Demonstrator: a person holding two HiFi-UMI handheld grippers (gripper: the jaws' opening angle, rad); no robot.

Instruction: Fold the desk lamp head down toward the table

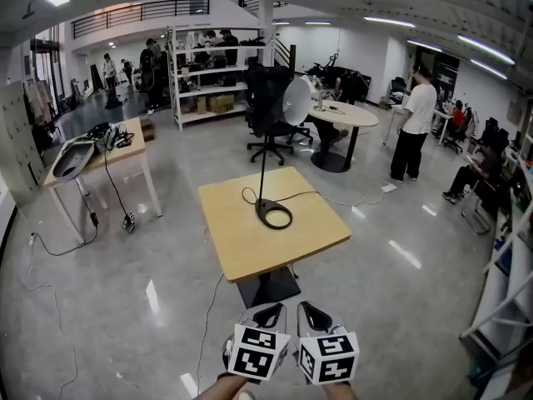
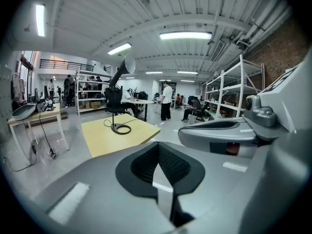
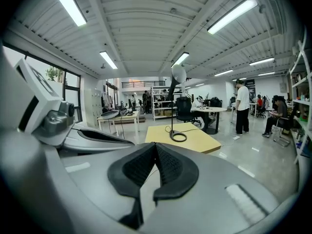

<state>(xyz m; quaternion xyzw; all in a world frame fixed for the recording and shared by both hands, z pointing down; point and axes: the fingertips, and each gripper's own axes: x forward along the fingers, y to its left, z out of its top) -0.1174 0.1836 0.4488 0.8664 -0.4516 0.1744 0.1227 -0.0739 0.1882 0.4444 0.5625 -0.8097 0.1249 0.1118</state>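
Note:
A desk lamp stands upright on a square yellow table (image 1: 241, 240). Its black ring base (image 1: 274, 213) sits near the table's middle. A thin stem rises to the white lamp head (image 1: 296, 100), which is tilted high above the table. A cord runs off the table from the base. Both grippers are low in the head view, well short of the table's near edge. The left gripper (image 1: 271, 311) and right gripper (image 1: 310, 308) sit side by side, both shut with nothing in them. From the left gripper (image 2: 158, 145) the lamp (image 2: 119, 126) is far ahead, as it is from the right gripper (image 3: 155, 146), with the lamp base (image 3: 178, 137) distant.
Glossy floor lies between me and the table. A second table (image 1: 133, 140) with gear and hanging cables stands to the left. Behind are an office chair (image 1: 268, 111), a round table (image 1: 346, 117) and shelves (image 1: 208, 73). A person (image 1: 412, 123) stands at the right.

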